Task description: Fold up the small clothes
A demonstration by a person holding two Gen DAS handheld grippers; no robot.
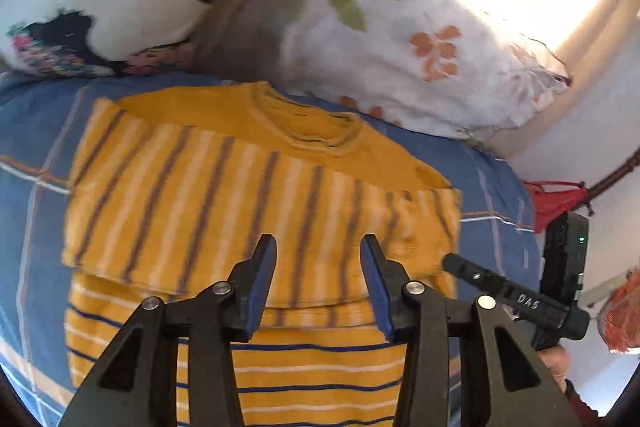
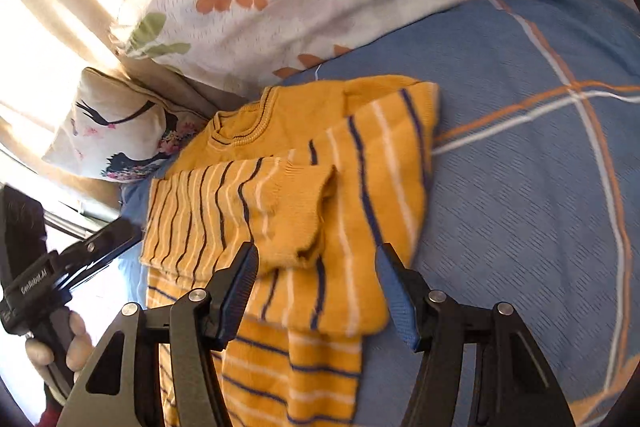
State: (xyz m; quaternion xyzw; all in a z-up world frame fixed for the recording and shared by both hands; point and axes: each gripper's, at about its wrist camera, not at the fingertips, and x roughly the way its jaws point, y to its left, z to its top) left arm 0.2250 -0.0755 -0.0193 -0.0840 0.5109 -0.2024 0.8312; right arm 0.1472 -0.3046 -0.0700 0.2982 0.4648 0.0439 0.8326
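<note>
Black gripper [image 1: 318,247] frames, blue pads [image 1: 262,283], silver screws.

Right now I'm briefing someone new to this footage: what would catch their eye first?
The yellow striped sweater dominates, lying on the blue checked bedspread with both sleeves folded across its front. Behind it a white floral pillow leans at the head of the bed in bright sunlight. Both grippers hover open over the sweater's lower part, the left gripper and the right gripper, holding nothing.
</note>
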